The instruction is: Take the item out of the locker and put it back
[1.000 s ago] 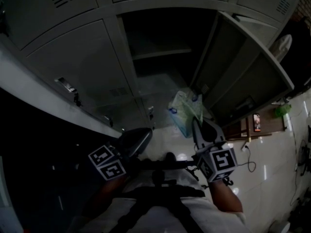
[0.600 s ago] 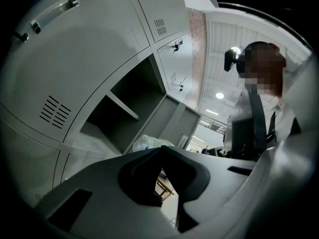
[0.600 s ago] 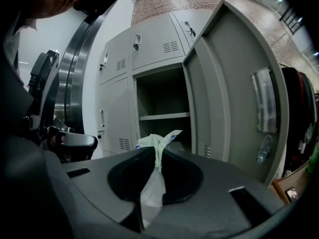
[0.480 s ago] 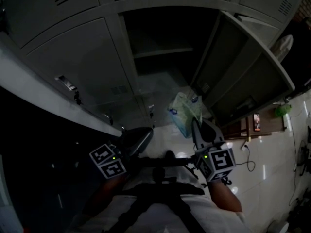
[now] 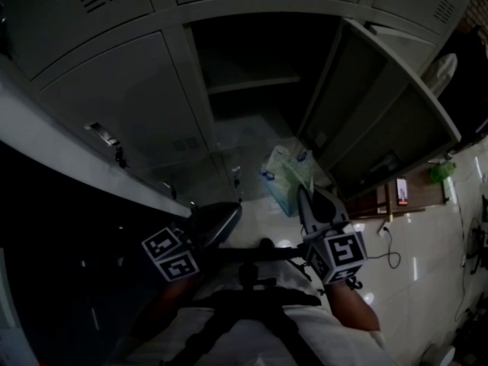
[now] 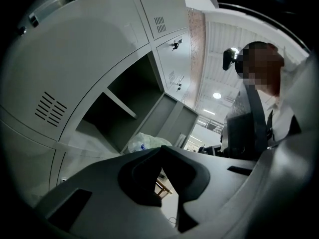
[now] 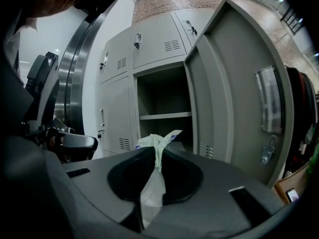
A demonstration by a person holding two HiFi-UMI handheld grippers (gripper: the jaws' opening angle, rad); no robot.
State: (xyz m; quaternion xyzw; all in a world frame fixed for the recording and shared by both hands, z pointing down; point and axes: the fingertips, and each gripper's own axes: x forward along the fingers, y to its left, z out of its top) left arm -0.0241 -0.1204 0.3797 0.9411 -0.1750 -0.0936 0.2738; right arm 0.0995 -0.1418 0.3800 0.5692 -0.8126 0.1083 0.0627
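**Bag pinched, locker ahead**

Our right gripper [image 7: 158, 151] holds the bag [image 7: 155, 142] by its neck, jaws narrow. At centre frame, the bag is between the gripper and the open locker [image 5: 252, 78] above. Our left gripper [image 6: 160, 149] is closed, empty.

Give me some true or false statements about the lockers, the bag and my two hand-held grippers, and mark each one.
1. The right hand-held gripper is shut on the plastic bag. True.
2. The left hand-held gripper grips the bag too. False: its jaws are together with nothing between them.
3. The locker door is closed. False: it stands open.
4. The bag lies on the locker shelf. False: it hangs from the right hand-held gripper, clear of the shelf.
5. The neighbouring locker left of the open one is closed. True.
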